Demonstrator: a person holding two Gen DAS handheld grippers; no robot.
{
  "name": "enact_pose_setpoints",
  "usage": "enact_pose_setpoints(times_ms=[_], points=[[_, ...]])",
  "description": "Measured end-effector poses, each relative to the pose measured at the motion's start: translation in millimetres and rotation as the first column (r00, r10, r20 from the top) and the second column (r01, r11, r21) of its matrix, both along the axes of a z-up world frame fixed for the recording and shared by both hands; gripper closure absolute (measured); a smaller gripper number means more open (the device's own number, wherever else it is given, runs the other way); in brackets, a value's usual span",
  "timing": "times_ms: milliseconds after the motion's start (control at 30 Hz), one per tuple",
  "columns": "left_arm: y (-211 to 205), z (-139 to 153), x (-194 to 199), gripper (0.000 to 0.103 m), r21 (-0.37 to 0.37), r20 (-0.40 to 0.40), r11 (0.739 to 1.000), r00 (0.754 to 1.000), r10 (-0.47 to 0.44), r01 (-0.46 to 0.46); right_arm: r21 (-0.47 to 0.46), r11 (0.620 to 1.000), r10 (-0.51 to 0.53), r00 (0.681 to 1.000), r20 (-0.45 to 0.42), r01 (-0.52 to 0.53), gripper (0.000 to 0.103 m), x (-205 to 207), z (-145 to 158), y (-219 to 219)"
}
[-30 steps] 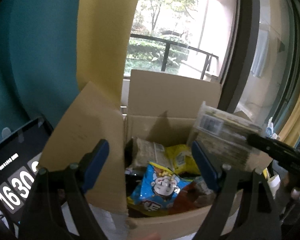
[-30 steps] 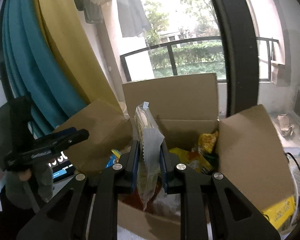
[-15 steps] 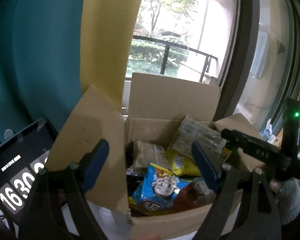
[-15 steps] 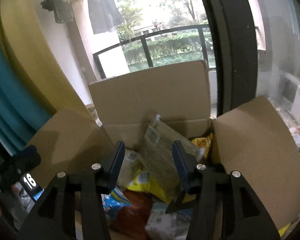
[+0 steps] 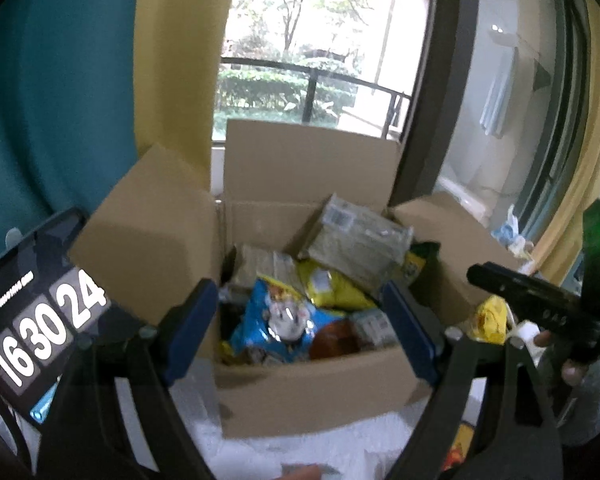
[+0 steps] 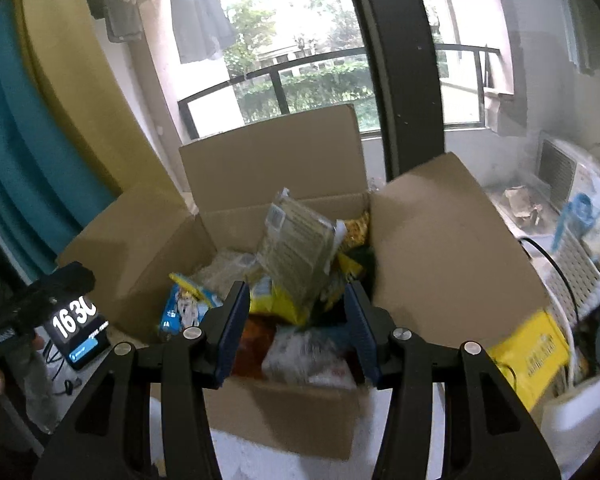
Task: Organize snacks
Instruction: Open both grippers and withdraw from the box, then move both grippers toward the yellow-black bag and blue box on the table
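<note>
An open cardboard box (image 5: 316, 396) (image 6: 284, 412) holds several snack packets. A clear greenish packet (image 5: 356, 244) (image 6: 296, 248) leans on the pile at the back of the box. A blue cartoon packet (image 5: 280, 320) (image 6: 184, 304) and a yellow packet (image 5: 332, 284) (image 6: 276, 300) lie in the pile. My left gripper (image 5: 304, 328) is open and empty in front of the box. My right gripper (image 6: 296, 328) is open and empty, just before the box's front wall; it also shows in the left wrist view (image 5: 540, 300) to the right of the box.
A dark tablet with a clock readout (image 5: 32, 320) (image 6: 76, 328) stands left of the box. A yellow box (image 6: 532, 356) and white items lie to the right. Four box flaps stand open. A window frame (image 6: 396, 80) rises behind.
My right gripper opened and let go of the clear greenish packet, which now lies in the box. The right gripper has pulled back. The left gripper has backed off slightly.
</note>
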State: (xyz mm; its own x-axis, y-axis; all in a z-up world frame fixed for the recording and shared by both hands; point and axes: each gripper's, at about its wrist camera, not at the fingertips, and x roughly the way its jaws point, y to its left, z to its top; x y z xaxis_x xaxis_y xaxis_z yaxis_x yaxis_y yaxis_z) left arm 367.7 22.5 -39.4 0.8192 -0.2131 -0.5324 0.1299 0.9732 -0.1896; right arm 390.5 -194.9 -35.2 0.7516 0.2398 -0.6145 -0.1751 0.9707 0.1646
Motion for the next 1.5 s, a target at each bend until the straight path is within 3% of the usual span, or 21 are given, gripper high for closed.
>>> enact_pose_setpoints(times_ms=[233, 1167, 1500], points=[[-10.7, -9.6, -33.9, 0.017, 0.026, -0.024, 0.999, 0.999, -0.024, 0.024, 0.015, 1.000, -0.002, 1.000, -0.003, 0.002, 0.051, -39.5, 0.1, -4.9], [-35.5, -85.4, -169.2, 0.017, 0.060, -0.181, 0.991, 0.977, -0.109, 0.121, 0.060, 0.997, 0.045, 0.993, -0.107, -0.039, 0.051, -201.0, -46.5, -29.0], [-39.4, -104.1, -221.3, 0.017, 0.040, -0.217, 0.988, 0.967, -0.137, 0.149, 0.005, 0.991, 0.133, 0.979, -0.157, -0.134, 0.051, -261.4, -64.4, -1.1]])
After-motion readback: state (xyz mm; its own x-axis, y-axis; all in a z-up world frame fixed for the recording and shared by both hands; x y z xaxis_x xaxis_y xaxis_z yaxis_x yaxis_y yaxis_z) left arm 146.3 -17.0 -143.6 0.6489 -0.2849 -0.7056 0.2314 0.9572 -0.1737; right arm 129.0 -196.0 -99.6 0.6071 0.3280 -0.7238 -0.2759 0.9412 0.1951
